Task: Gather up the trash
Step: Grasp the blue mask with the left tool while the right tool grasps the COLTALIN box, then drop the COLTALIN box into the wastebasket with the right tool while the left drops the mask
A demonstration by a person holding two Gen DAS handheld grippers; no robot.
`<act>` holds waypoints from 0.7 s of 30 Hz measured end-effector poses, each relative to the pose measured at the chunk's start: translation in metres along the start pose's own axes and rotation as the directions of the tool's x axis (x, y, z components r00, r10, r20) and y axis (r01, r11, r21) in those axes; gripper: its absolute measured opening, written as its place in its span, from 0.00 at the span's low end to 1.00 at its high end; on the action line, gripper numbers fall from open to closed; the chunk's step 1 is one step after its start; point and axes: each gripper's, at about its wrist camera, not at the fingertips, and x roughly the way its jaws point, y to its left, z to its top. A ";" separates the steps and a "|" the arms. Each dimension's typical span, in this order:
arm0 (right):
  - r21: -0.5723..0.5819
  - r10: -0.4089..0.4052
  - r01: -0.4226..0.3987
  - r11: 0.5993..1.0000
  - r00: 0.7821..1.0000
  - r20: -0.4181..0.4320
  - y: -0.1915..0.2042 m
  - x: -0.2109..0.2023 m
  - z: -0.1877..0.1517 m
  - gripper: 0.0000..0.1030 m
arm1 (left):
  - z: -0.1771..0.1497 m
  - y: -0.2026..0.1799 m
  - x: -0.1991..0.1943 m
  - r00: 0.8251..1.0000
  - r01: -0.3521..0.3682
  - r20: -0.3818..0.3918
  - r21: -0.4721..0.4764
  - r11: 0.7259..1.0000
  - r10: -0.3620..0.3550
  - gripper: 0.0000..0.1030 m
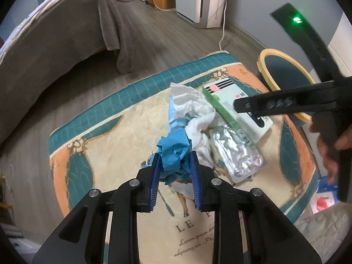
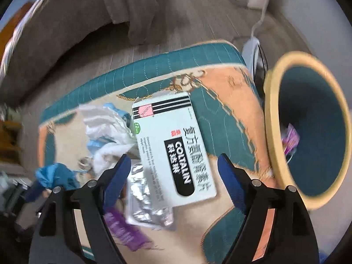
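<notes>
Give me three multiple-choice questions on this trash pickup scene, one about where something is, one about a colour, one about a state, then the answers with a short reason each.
1. Where does the medicine box lie?
A. on the rug
B. in the bin
C. on the bed

2. What colour is the crumpled paper between the left gripper's fingers?
A. red
B. blue
C. yellow

3. How is the right gripper?
A. shut on the box
B. shut on a tissue
C. open

Answers:
1 A, it rests flat on the rug beside the bin.
2 B, the wad is plainly blue.
3 C, its fingers stand wide apart above the box.
</notes>
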 end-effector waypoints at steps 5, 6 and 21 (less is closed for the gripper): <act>-0.068 -0.065 0.060 0.996 0.995 -0.075 0.002 0.029 0.001 0.80 | -0.001 0.000 0.005 1.000 -0.011 -0.010 0.020 1.000 0.011 0.27; -0.067 -0.064 0.059 0.996 0.995 -0.081 0.002 0.031 0.001 0.80 | 0.000 0.002 0.006 1.000 -0.010 -0.012 0.017 1.000 0.011 0.27; -0.130 -0.072 0.081 0.988 0.994 0.079 -0.013 -0.022 -0.003 0.72 | 0.019 -0.006 -0.019 0.995 -0.017 0.094 -0.011 1.000 0.018 0.27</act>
